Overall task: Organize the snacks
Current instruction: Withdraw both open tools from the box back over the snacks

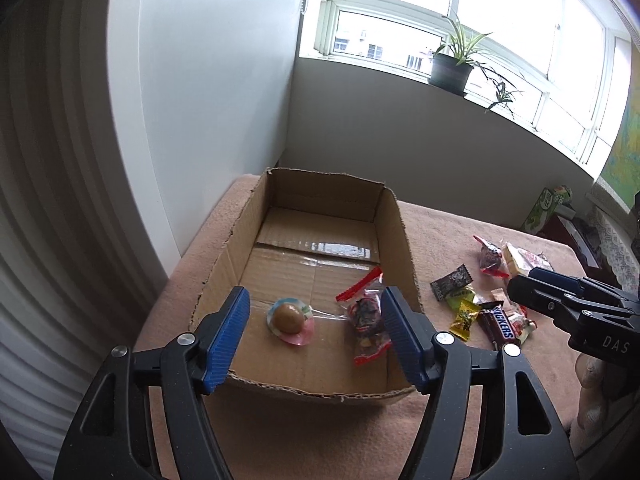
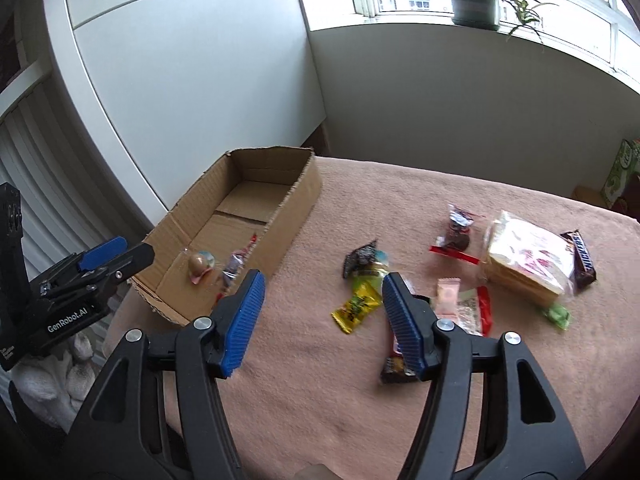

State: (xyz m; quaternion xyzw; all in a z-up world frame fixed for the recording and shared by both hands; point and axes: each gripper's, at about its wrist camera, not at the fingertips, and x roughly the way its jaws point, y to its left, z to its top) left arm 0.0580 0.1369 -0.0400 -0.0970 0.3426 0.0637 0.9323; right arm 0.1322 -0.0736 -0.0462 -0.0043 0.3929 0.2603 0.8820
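Two wrapped snacks (image 1: 291,321) lie in the open cardboard box (image 1: 400,232); others (image 2: 416,276) scattered beside it.

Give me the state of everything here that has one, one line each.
Brown cardboard box: open-topped, two snacks inside.
Round pink-rimmed jelly cup: lying in the box.
Clear red-edged snack packet: lying in the box.
Left hand-held gripper: open, empty.
Right hand-held gripper: open, empty.
Yellow candy wrapper: on the cloth, outside the box.
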